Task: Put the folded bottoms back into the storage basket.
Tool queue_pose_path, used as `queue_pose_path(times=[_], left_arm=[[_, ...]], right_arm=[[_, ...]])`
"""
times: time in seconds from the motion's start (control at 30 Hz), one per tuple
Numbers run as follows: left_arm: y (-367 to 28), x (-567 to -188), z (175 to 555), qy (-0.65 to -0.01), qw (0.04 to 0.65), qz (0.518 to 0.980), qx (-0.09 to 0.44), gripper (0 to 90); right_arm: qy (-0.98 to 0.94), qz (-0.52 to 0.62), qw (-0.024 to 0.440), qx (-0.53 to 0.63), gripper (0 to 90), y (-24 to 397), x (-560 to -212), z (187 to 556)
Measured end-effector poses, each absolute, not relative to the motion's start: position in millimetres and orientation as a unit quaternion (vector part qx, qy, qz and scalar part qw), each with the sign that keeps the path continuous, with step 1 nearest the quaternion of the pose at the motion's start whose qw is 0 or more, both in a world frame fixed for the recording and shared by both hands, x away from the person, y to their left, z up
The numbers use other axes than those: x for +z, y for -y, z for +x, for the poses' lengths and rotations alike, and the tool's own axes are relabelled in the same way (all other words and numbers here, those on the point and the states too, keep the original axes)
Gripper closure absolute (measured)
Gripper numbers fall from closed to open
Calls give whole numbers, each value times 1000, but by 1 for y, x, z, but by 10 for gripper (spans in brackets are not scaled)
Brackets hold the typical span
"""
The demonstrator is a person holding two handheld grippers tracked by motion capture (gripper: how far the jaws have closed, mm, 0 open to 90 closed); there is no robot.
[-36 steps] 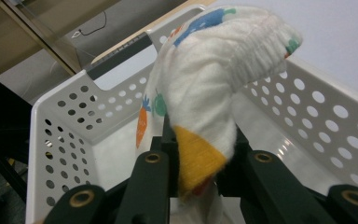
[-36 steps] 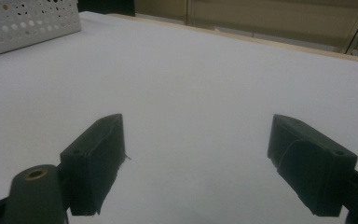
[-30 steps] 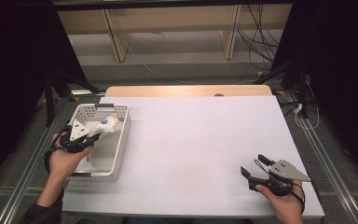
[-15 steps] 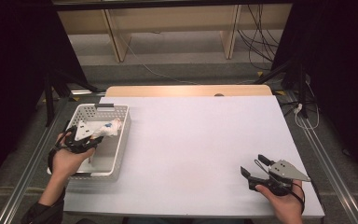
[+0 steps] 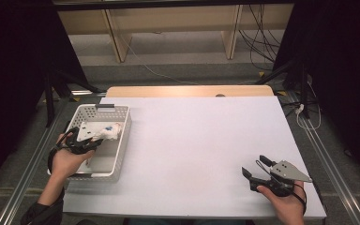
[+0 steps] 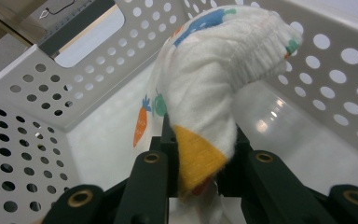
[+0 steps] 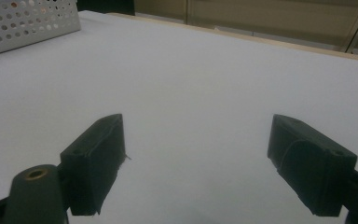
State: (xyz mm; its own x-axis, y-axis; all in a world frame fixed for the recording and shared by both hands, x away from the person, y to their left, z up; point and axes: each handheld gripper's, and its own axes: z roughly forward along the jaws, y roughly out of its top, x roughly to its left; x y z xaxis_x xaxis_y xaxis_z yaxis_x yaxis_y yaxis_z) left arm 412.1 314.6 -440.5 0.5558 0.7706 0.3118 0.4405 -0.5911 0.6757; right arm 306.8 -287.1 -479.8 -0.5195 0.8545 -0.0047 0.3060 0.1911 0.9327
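While the left tongs [image 6: 200, 154] grip a sock [image 6: 205, 88] inside the basket [image 5: 122, 140], the right tongs [image 7: 196, 163] gape.

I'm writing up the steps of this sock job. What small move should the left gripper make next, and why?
Probably lift the white sock straight up clear of the white basket. The left gripper is shut on it, yet it hangs inside the basket walls. The right gripper waits open over the table.

The left gripper [image 5: 95, 139] at the near left is clamped tight, pointing right; the right gripper [image 5: 254, 167] rests near right, jaws spread wide, pointing left.
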Motion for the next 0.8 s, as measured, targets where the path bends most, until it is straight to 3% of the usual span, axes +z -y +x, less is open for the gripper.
queue_pose_path(times=[0.8], left_arm=[[-319,-449,417,-364,267,847,281,743]], right_arm=[[-722,404,281,487,199,288,-479,306]])
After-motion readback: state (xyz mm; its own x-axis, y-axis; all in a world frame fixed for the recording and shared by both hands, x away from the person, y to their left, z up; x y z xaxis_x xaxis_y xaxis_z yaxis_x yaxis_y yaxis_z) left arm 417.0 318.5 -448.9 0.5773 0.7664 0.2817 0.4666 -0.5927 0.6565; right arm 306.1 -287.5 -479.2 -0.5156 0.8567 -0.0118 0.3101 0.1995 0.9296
